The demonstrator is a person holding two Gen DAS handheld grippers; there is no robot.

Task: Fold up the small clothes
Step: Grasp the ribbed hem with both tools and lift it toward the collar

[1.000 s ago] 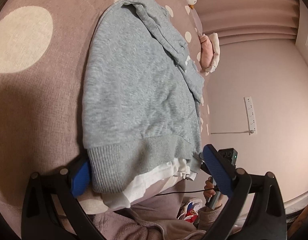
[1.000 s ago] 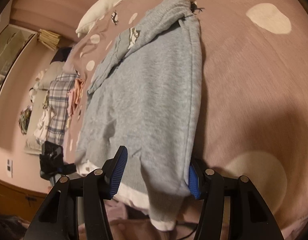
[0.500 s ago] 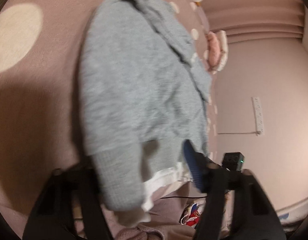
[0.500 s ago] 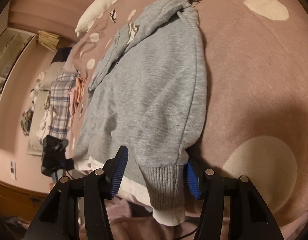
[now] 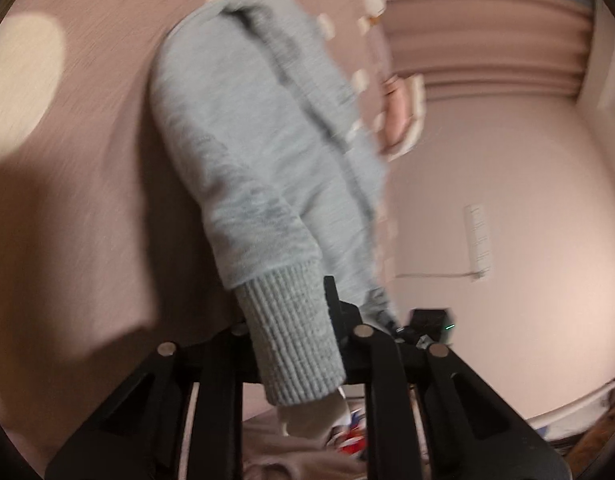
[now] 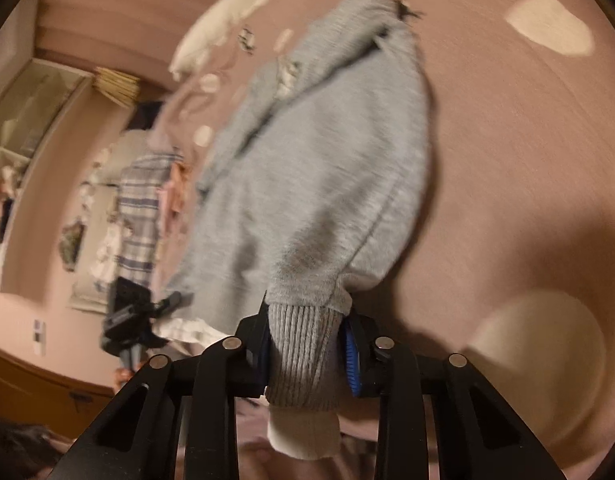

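Sweatshirt (image 5: pixel 247 152) lies on the spotted bedspread (image 6: pixel 527 140), ribbed hem at its near edge. Left gripper (image 5: pixel 295 344) and right gripper (image 6: pixel 307 352) each clamp that hem. Fabric looks soft, light, floppy; the thicker ribbing likely gives the surest hold.

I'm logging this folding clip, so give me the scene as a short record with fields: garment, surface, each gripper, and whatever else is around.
garment: grey sweatshirt, white layer showing under the ribbed hem
surface: pink bedspread with pale spots
left gripper: shut on the ribbed hem at one bottom corner
right gripper: shut on the ribbed hem at the other corner
hem state: both corners lifted, body on the bed
background: plaid clothes beyond the bed
image quality: motion blur in both views
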